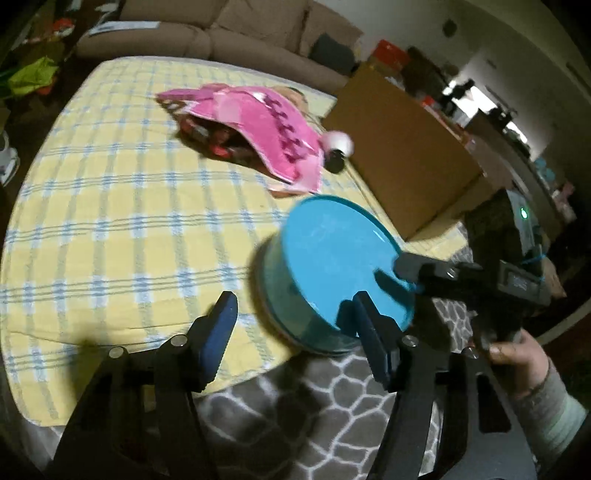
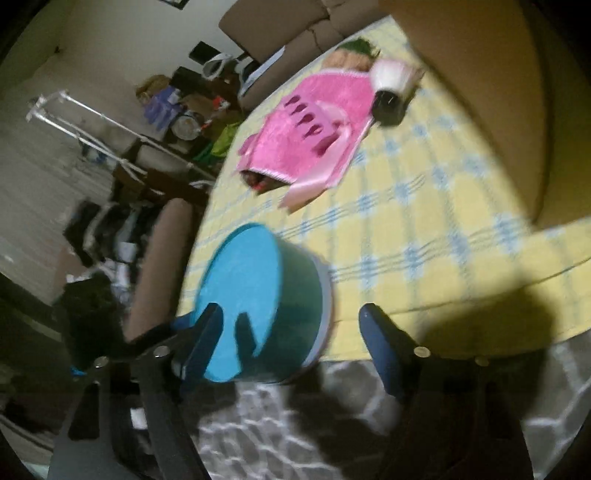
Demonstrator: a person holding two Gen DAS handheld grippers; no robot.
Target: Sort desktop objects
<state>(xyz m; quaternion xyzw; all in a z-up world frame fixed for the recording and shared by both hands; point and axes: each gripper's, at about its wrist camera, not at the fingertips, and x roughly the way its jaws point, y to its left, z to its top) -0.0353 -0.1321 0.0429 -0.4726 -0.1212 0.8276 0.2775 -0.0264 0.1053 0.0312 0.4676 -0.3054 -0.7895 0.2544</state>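
A round teal tin (image 1: 332,266) with a flat lid sits at the near edge of the yellow checked cloth (image 1: 110,206); it also shows in the right wrist view (image 2: 255,306). My left gripper (image 1: 295,332) is open, its right finger (image 1: 369,332) in front of the tin. My right gripper (image 2: 291,343) is open beside the tin, its left finger (image 2: 203,343) over the lid edge; it shows reaching in at the right of the left wrist view (image 1: 410,266). A pink pouch (image 1: 258,125) lies farther back, with a white-capped dark bottle (image 1: 338,151) next to it.
A large brown cardboard box (image 1: 402,147) stands at the cloth's right side. A grey patterned surface (image 1: 314,406) lies under the cloth's near edge. A brown sofa (image 1: 221,33) is behind. Clutter fills the room's left side (image 2: 129,184).
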